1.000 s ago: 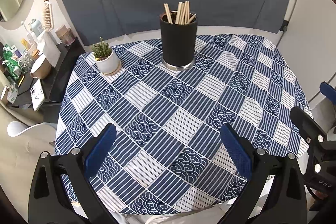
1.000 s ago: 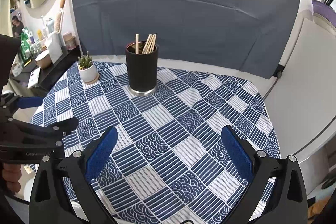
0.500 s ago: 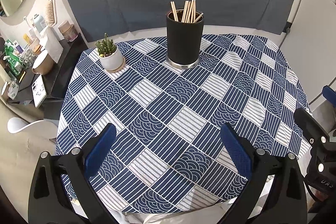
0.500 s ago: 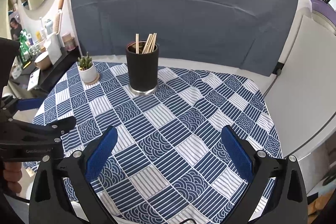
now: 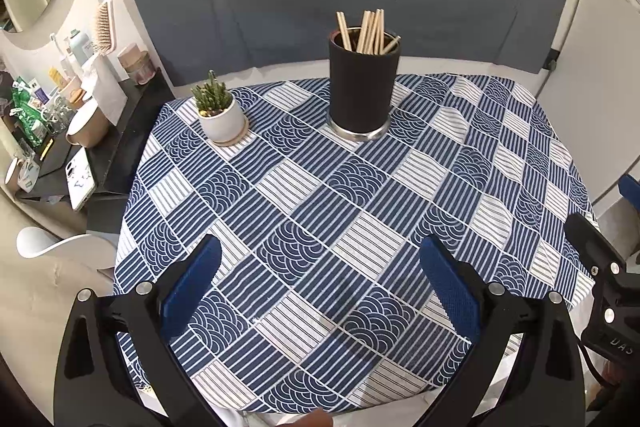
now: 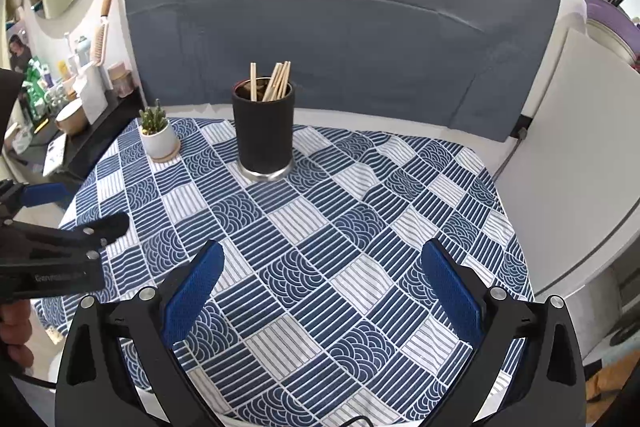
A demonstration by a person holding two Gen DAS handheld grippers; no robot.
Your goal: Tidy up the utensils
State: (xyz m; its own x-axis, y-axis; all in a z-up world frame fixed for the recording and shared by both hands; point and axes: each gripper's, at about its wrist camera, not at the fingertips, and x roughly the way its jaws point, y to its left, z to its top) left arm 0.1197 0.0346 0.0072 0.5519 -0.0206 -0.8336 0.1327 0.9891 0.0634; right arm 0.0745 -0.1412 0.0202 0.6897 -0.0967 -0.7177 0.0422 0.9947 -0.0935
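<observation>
Both grippers stand wide open and empty above the near half of the table. Left gripper (image 5: 320,279) hovers over the cloth (image 5: 360,211), its blue pads (image 5: 192,287) well apart with nothing between them. Right gripper (image 6: 322,281) is in the same condition, level with the left and facing the same way.

Chopsticks (image 5: 368,31) stand bunched upright in a black holder (image 5: 363,87) at the far middle of the table, well clear of both grippers. On this evidence the utensils appear already gathered; no loose utensil shows on the cloth. The open, withdrawn stance suggests either a finished job or a start not yet made; which one cannot be told.

A small potted plant (image 5: 219,109) sits just left of the holder, apart from it, and plays no evident part.

Writing: the letters "DAS" can be made out on the right gripper's body at the edge of the left view. Lettering on the left gripper's body, seen in the right view, is too blurred to read.
</observation>
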